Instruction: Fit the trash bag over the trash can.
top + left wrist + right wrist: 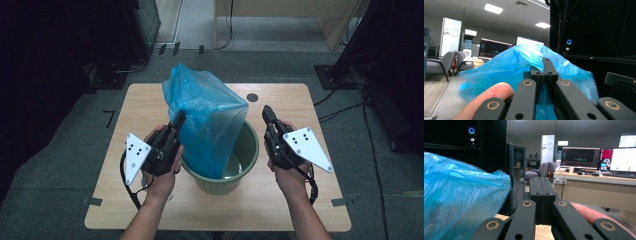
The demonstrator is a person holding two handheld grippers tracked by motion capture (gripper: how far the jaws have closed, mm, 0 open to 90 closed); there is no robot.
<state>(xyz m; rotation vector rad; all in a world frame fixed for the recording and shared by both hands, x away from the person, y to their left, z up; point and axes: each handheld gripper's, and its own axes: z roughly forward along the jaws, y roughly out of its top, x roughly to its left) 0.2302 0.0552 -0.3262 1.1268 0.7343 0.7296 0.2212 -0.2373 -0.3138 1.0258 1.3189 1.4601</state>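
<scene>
Two tongs, two different states: your left tongs (177, 121) are pinched on the blue bag (210, 120), with a fold of film caught between the jaws in the left gripper view, while your right tongs (266, 114) are closed on nothing, jaws pressed flat together.

That bag stands half in the green bin (248, 150), its mouth bunched and rising above the rim. It sits just right of your left tongs and a short way left of your right ones, apart from them.

You look to be at the lining step: bag in the bin, mouth not yet spread over the rim.

Next, your right tongs need to open, come across to the bag's near edge on their side, and pinch a single layer. Then both can draw the mouth apart and down around the rim.
</scene>
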